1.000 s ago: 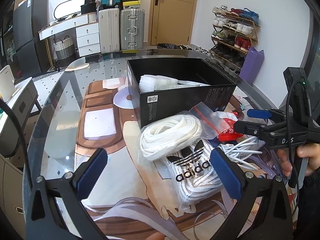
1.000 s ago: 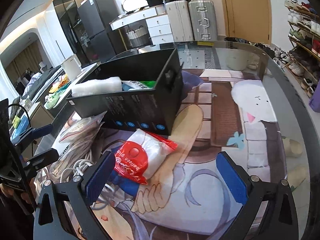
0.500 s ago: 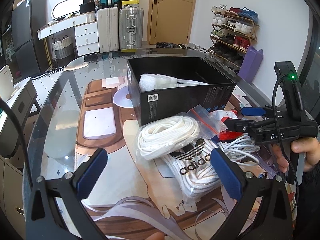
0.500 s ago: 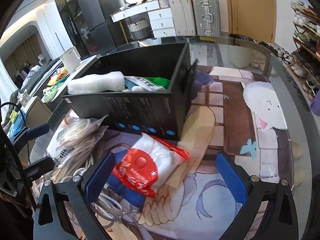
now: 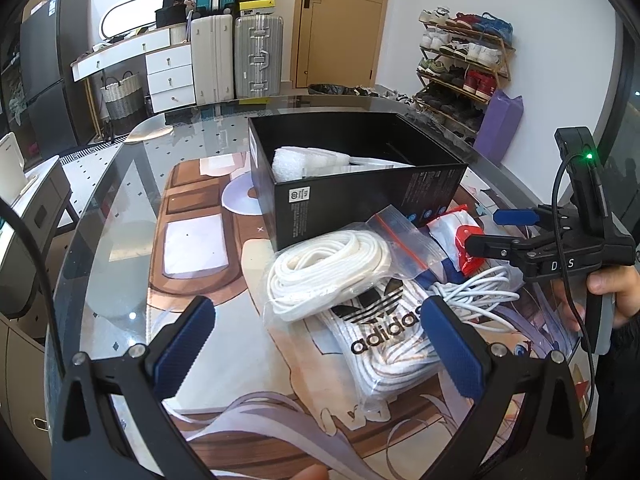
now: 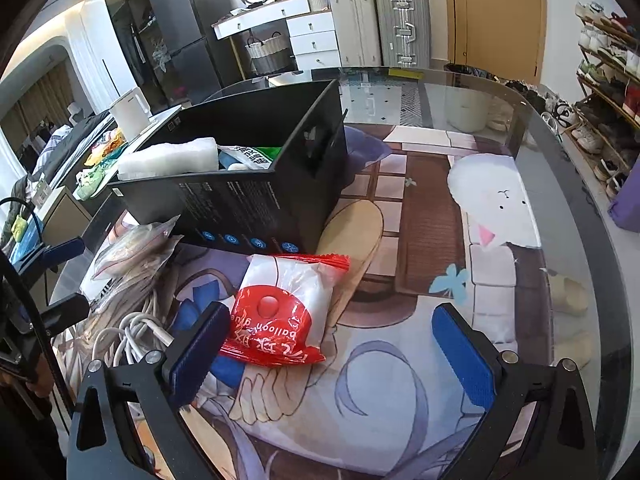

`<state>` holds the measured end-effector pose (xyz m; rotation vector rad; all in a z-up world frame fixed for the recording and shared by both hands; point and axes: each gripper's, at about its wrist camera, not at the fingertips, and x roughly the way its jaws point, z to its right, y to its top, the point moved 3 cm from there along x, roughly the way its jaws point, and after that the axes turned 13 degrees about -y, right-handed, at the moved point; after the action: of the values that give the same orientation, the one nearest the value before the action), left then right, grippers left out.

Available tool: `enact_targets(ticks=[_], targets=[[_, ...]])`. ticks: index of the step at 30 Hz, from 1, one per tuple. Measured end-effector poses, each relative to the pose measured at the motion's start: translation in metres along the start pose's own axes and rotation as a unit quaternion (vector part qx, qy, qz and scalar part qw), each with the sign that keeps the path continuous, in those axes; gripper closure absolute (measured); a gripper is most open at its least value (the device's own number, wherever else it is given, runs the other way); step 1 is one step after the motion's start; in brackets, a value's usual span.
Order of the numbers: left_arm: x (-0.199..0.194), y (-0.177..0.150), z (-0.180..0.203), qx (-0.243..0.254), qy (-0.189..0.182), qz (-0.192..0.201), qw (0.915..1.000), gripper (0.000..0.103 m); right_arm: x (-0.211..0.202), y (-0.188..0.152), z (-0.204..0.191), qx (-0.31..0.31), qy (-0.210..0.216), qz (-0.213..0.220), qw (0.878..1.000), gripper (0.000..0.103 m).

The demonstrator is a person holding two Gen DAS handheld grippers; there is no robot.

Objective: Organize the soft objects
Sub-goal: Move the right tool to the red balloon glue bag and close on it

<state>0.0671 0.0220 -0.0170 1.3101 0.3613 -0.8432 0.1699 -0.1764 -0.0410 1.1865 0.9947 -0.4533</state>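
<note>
A black box stands on the glass table and holds white foam and other packets; it also shows in the right wrist view. In front of it lie a clear bag of white laces, an adidas bag, a white cable and a red and white balloon packet. My left gripper is open, low over the laces and adidas bag. My right gripper is open around the near end of the balloon packet; it shows from the side in the left wrist view.
The round glass table lies over a printed mat. Suitcases, a white dresser, a shoe rack and a door stand behind. A low cabinet is at the left.
My right gripper has moved forward toward the balloon packet, which now lies between its fingers. My left gripper has shifted only slightly. Both stay open.
</note>
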Motion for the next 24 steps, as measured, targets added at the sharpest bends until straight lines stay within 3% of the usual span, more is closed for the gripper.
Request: enact_targets(ticks=[9,24], targets=[[-0.001,0.001,-0.001,-0.002,-0.001,0.001,1.0000,0.000,-0.005,-0.004,0.017,0.003,-0.020,0.004,1.000,0.001],[-0.004,0.002,-0.003,-0.006,-0.001,0.006,1.0000,0.000,0.005,-0.011,0.002,-0.032,-0.037,-0.010,0.999,0.001]])
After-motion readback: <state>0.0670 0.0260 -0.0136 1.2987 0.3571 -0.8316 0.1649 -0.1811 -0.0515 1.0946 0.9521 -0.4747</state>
